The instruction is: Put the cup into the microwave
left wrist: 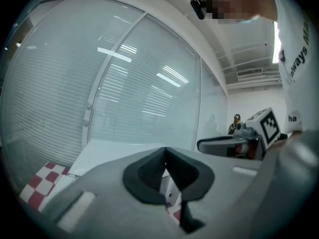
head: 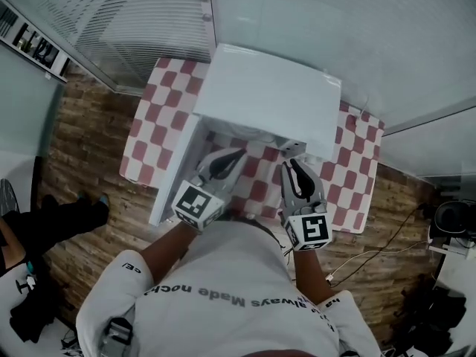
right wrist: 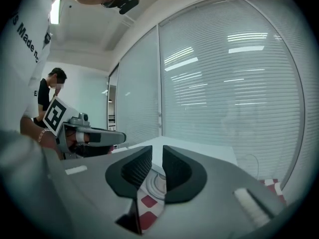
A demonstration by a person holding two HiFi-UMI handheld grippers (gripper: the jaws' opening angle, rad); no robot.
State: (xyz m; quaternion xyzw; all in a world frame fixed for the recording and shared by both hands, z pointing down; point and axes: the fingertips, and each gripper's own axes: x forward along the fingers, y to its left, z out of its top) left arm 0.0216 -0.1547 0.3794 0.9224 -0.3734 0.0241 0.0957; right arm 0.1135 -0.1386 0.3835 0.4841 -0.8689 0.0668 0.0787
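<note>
A white microwave [head: 268, 95] stands on a table with a red-and-white checked cloth [head: 160, 117]. Its door [head: 172, 177] hangs open to the left. My left gripper [head: 236, 156] is in front of the opening; in the left gripper view [left wrist: 165, 156] its jaws touch at the tips and hold nothing. My right gripper [head: 292, 162] is beside it. The right gripper view [right wrist: 157, 158] shows a narrow empty gap between its jaws. Through that gap I see a pale round rim [right wrist: 158, 182] on the cloth, probably the cup; most of it is hidden.
Glass walls with blinds [head: 134, 13] close in the table at the back. Wooden floor [head: 82, 147] lies on both sides, with cables [head: 372, 255] at the right and a seated person's legs [head: 52, 222] at the left. Another person [right wrist: 50, 91] stands farther off.
</note>
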